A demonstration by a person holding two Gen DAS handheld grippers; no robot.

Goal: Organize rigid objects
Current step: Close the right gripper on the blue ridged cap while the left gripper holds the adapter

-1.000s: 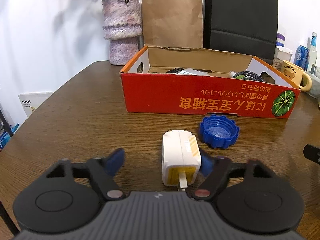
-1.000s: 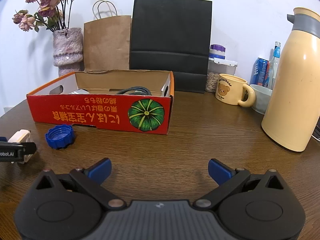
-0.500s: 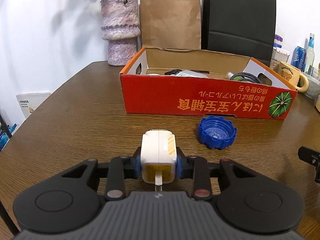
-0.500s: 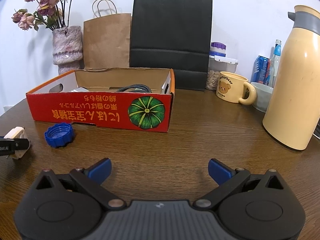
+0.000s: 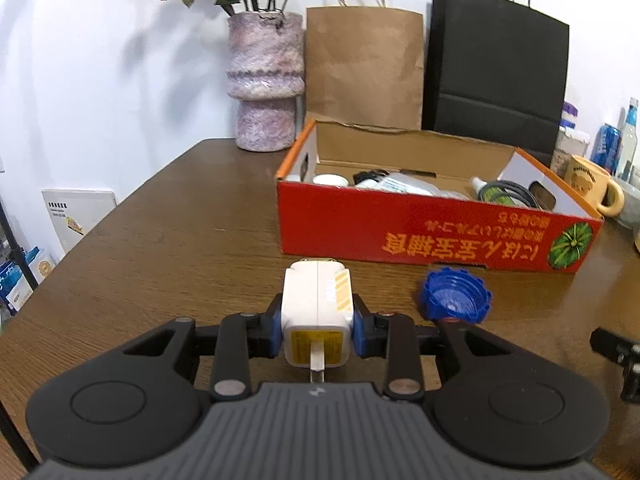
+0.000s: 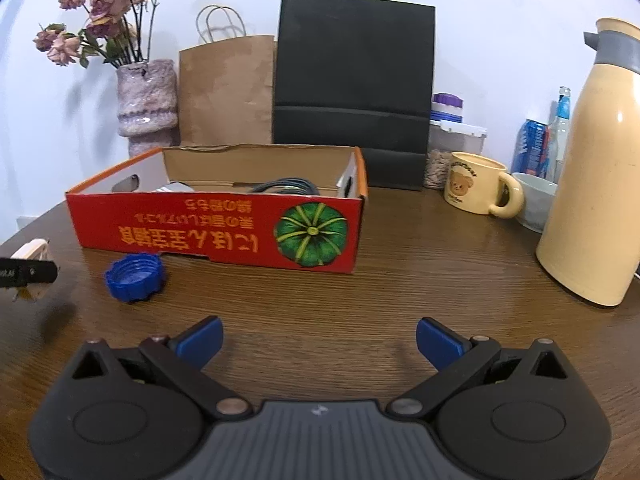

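Observation:
My left gripper (image 5: 316, 326) is shut on a white plug adapter (image 5: 316, 304) with a yellow label, held just above the wooden table. The adapter also shows at the far left of the right wrist view (image 6: 30, 254). A blue screw cap (image 5: 454, 296) lies on the table right of the adapter, in front of the red cardboard box (image 5: 420, 228). The cap (image 6: 134, 272) and the box (image 6: 216, 228) also show in the right wrist view. The box holds a dark cable, a white tube and other items. My right gripper (image 6: 318, 342) is open and empty over bare table.
A purple vase with dried flowers (image 5: 264, 80), a brown paper bag (image 5: 364, 64) and a black bag (image 6: 352, 72) stand behind the box. A bear mug (image 6: 476, 182), a bowl, drink containers and a cream thermos jug (image 6: 596, 184) stand at the right.
My left gripper closed on the white adapter, then lifted it slightly and moved it toward the box. My right gripper stayed open and hardly moved.

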